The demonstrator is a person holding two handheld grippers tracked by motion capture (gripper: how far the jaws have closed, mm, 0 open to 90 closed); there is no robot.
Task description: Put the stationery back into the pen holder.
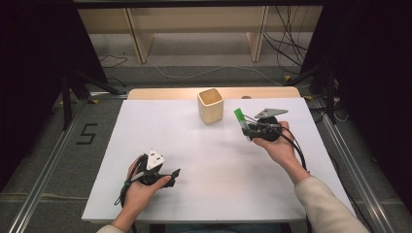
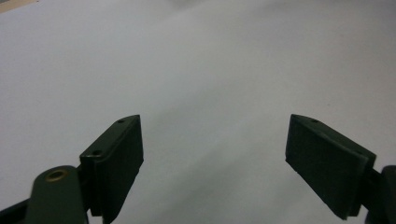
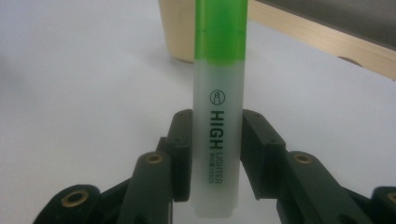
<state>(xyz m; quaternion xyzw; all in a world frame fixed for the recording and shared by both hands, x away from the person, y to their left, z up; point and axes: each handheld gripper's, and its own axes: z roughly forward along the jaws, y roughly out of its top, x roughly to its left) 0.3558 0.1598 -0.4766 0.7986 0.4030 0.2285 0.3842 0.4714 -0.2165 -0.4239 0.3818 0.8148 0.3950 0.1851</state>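
A green highlighter (image 3: 218, 93) with a frosted white barrel stands between the jaws of my right gripper (image 3: 216, 144), which is shut on its barrel. From above, that highlighter (image 1: 240, 119) sticks up out of the right gripper (image 1: 248, 130), held above the white table to the right of a pale wooden cup (image 1: 210, 105). The cup (image 3: 175, 32) rises just behind the highlighter in the right gripper view. My left gripper (image 1: 174, 173) sits low at the table's front left. Its jaws stand wide apart with nothing between them (image 2: 212, 163).
The white tabletop (image 1: 194, 155) lies on a wooden board whose far edge (image 1: 165, 93) shows behind the cup. Metal rails (image 1: 350, 165) run along both sides. Wooden shelving legs and cables (image 1: 286, 46) are on the floor beyond.
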